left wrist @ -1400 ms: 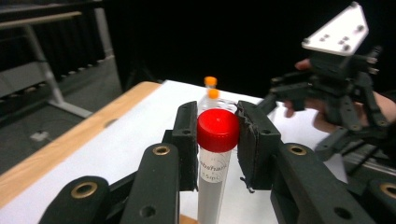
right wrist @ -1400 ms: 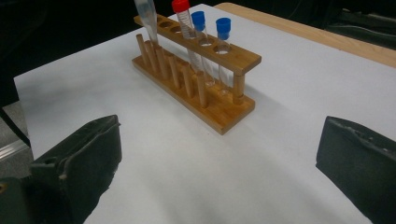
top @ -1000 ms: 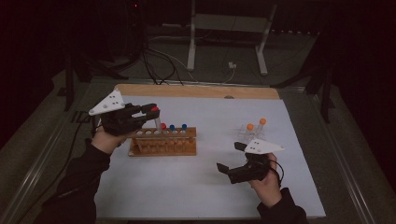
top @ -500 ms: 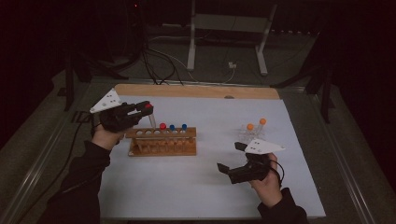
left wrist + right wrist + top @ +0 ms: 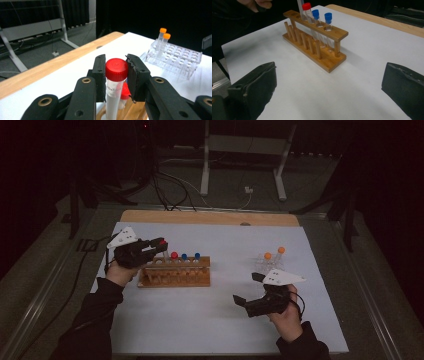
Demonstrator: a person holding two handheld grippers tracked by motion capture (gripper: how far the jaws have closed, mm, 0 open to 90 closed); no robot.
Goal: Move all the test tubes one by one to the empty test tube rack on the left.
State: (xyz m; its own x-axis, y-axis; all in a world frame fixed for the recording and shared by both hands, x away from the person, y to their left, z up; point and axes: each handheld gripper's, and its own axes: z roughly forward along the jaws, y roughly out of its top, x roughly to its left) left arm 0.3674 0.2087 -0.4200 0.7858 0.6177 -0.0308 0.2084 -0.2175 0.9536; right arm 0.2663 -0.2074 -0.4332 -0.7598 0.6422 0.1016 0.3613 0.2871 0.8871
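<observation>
The left tongs (image 5: 115,75), clenching a red-capped tube (image 5: 115,82), are sinking lower toward the wooden rack (image 5: 175,272) than a second ago, likely seating it at the rack's left end. The right tongs (image 5: 247,289) are hanging released, well right of the rack. The white-covered desk (image 5: 210,320) is standing in a dark room.

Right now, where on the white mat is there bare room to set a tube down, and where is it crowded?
Free: the mat in front of the wooden rack, and the stretch between it and the clear rack. Crowded: the wooden rack's left end, where the left tongs grip a red-capped tube.
</observation>
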